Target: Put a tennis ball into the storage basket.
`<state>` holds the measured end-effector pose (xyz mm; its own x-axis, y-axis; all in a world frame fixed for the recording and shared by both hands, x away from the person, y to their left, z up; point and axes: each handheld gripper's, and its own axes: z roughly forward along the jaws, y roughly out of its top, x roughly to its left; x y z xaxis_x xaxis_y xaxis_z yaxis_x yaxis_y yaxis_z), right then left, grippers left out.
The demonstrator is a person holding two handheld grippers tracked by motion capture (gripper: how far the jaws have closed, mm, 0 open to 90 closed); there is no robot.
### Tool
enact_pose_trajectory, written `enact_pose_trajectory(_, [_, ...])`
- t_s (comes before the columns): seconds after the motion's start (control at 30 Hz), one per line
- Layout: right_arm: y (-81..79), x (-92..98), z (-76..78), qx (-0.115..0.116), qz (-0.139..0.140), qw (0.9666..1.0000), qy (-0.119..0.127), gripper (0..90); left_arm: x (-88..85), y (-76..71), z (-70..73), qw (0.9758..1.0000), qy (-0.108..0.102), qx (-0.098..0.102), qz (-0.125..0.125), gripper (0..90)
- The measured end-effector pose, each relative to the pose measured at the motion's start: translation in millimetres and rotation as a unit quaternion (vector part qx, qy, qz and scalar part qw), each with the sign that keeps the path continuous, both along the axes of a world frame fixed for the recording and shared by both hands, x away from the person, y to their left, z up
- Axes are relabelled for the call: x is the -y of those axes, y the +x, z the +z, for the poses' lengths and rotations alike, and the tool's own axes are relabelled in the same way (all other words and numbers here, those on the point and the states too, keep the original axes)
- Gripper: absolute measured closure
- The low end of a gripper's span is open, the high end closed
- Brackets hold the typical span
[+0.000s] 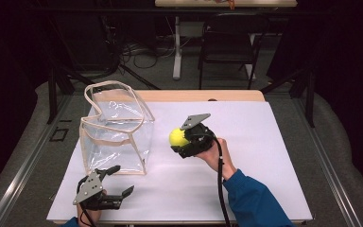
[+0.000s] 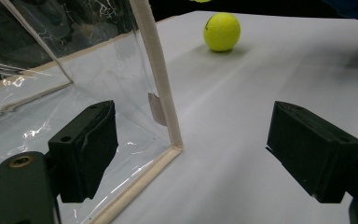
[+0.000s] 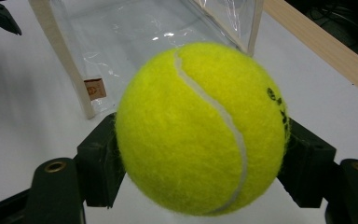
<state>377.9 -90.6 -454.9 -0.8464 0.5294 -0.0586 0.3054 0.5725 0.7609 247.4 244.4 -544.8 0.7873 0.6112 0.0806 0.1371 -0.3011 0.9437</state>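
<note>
— Where's the tennis ball?

— Just right of centre in the high view, clamped between the jaws of the right gripper, off the white sheet. In the right gripper view the ball sits mid-frame, a black jaw pressed to each side.

— And the clear bag?

— Left of centre in the high view, standing upright with its cream-trimmed mouth open. The ball is just beside its right edge, not touching.

— The other hand?

— Lower left of the high view. The left gripper has its jaws spread wide with nothing held, close to the bag's near bottom corner. In the left gripper view that corner lies between the jaws, and a tennis ball shows at the top.

— Beyond the table?

— A dark chair, top centre.
</note>
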Motion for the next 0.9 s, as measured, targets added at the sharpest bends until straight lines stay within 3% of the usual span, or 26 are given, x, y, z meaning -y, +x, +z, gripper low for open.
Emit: enact_pose_trajectory(0.9, [13.6,-6.5,23.2,0.017,0.002,0.9998,-0.010,26.3,-0.5,0.0,-0.1,1.0000,0.000,0.000,0.000,16.1])
